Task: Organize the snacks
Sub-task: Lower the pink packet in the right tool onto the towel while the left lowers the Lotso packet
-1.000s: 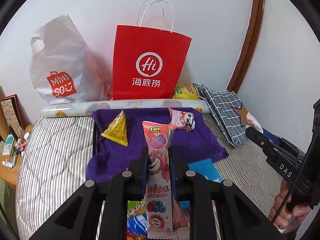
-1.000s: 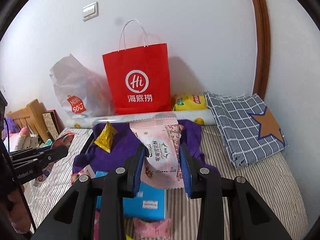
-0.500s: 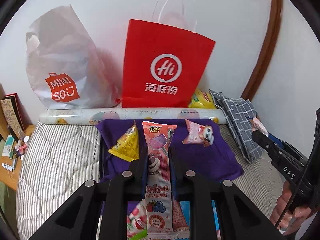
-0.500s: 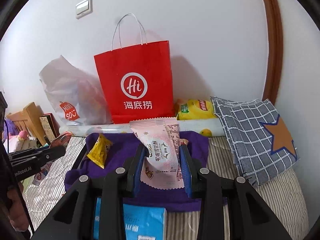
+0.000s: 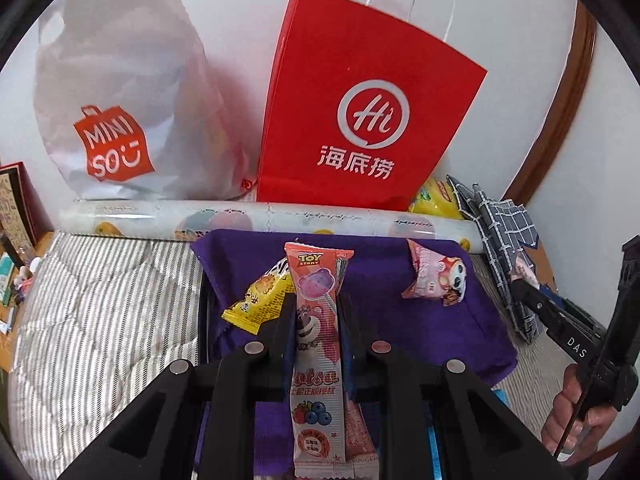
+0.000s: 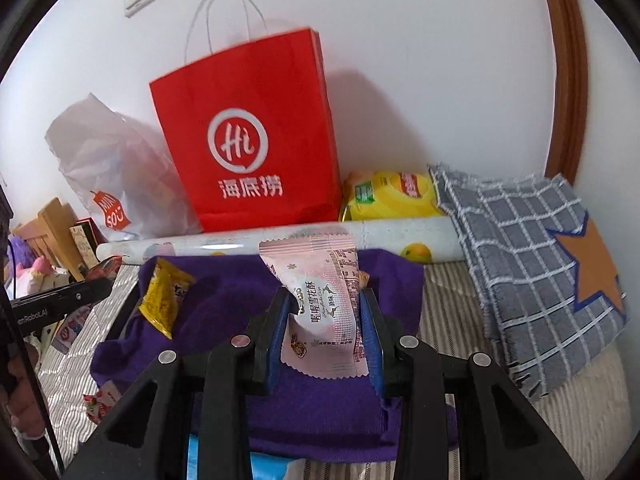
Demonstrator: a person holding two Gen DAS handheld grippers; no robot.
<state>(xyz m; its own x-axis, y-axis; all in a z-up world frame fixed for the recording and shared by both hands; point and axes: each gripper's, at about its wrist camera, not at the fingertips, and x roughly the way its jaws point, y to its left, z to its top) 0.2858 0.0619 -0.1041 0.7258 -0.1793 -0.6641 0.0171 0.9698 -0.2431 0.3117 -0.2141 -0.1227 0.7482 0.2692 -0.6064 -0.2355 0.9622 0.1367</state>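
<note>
Both wrist cams low over bed, facing wall; share red bag (image 5: pixel 360 120) (image 6: pixel 248 152), purple cloth (image 5: pixel 420 328) (image 6: pixel 240 292).

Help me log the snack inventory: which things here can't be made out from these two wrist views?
- Red bag contents: both views, its paper front hides them.
- Yellow chip bag: left view, mostly behind the red bag.
- Blue packet: right view, covered by the right gripper and purple cloth.
- Lollipop packet bottom: cut by the left view's lower edge.
</note>
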